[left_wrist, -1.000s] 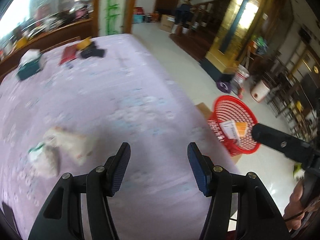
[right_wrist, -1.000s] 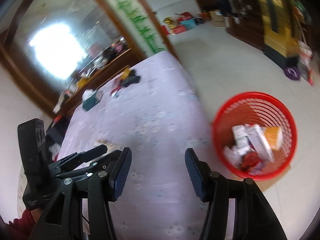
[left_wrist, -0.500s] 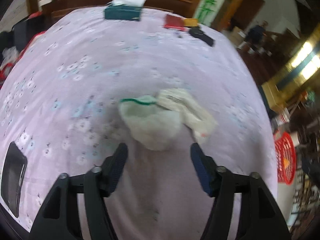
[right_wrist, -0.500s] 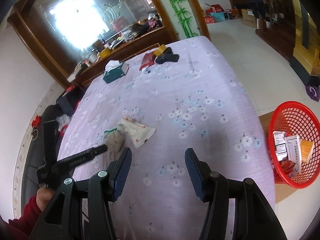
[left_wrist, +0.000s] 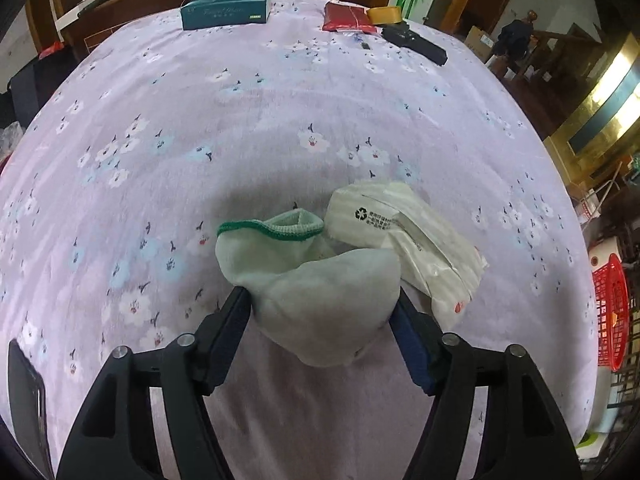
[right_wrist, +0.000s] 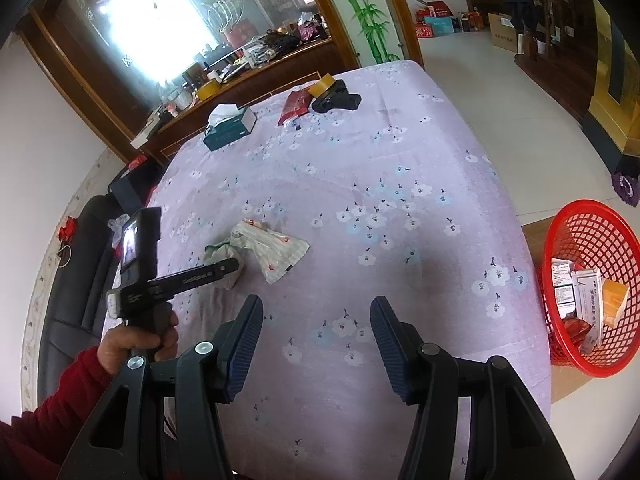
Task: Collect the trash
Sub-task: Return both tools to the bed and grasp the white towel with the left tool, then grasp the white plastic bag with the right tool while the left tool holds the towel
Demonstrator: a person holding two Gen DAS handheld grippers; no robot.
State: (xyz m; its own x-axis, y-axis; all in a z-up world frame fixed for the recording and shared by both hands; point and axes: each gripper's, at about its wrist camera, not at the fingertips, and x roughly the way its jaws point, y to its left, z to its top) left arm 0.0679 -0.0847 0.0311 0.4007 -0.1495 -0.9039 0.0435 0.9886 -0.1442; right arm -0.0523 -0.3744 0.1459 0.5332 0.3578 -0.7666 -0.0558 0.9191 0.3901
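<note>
A pale sock with a green cuff (left_wrist: 316, 280) lies on the purple flowered tablecloth (left_wrist: 280, 120), against a crumpled white wrapper (left_wrist: 408, 236). My left gripper (left_wrist: 322, 320) is open, its jaws on either side of the sock's near end. In the right wrist view the left gripper (right_wrist: 230, 266) reaches the sock (right_wrist: 218, 252) beside the wrapper (right_wrist: 276, 252). My right gripper (right_wrist: 316, 340) is open and empty above the table's near part. A red trash basket (right_wrist: 580, 280) with cartons inside stands on the floor to the right.
At the table's far end are a green tissue box (left_wrist: 224, 8), a red packet (left_wrist: 348, 18), a yellow tape roll (left_wrist: 384, 14) and a black object (left_wrist: 416, 44). A dark phone (left_wrist: 24, 400) lies at the near left edge. The basket edge shows in the left wrist view (left_wrist: 612, 312).
My left gripper swung from the basket side to the sock and wrapper and closed in until the sock sits between its jaws. The right gripper pulled back, still open.
</note>
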